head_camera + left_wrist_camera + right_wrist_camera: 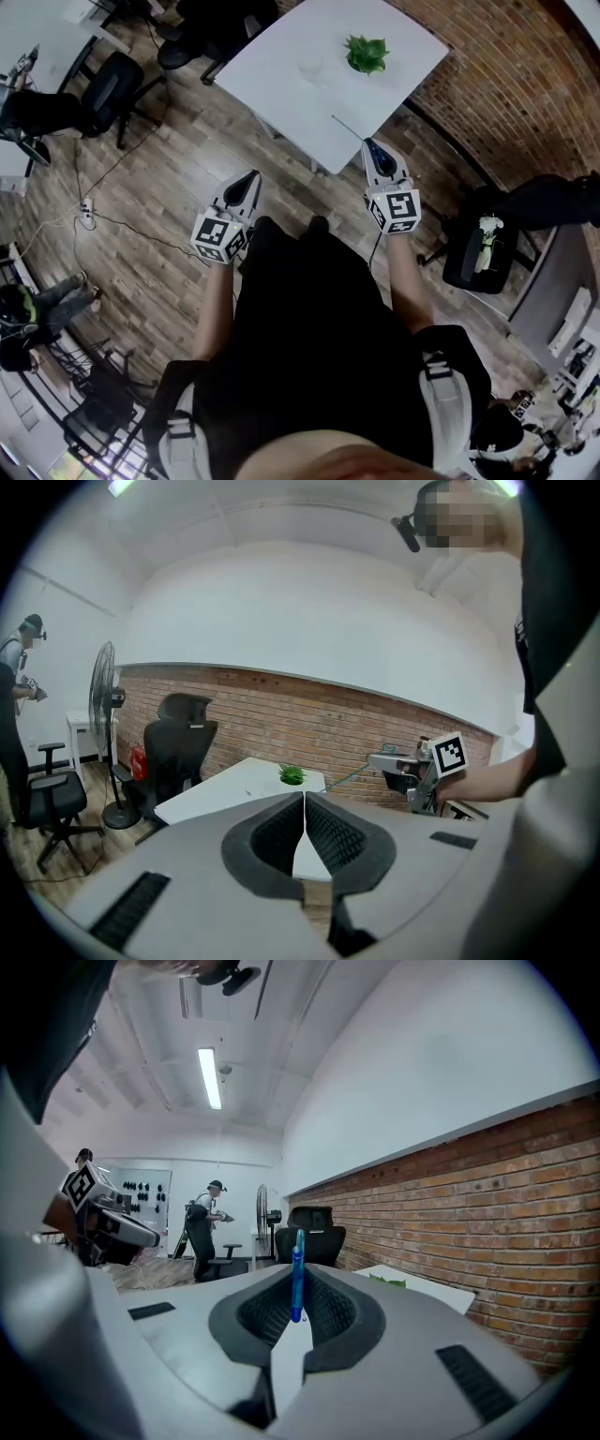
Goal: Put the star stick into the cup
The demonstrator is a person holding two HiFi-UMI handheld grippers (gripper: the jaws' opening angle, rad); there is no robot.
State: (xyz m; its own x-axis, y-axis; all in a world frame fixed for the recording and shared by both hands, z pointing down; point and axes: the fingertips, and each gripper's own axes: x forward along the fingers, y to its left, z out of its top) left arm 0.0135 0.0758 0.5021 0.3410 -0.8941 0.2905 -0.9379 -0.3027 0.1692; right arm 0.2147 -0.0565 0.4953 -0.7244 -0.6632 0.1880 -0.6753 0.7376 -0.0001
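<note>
We find the right gripper (298, 1277) closed on the star stick (297, 1283). The thin blue stick stands upright between its pads and juts past the tips. In the head view the stick (347, 128) shows as a fine line reaching toward the white table (281, 84). The left gripper (305, 799) is closed with its pads together and nothing between them.

Both grippers are held in the air in front of the person, well apart from the table. On the table we note a small green plant (366, 53) and, near it, a faint clear shape that looks like the cup (310, 67). Bare wood floor (187, 159) lies between the person and the table. A black office chair (105, 86) stands to the left and another chair (478, 248) to the right. Cables (86, 212) trail across the floor on the left. A standing fan (103, 714) is beside the brick wall (309, 724).
</note>
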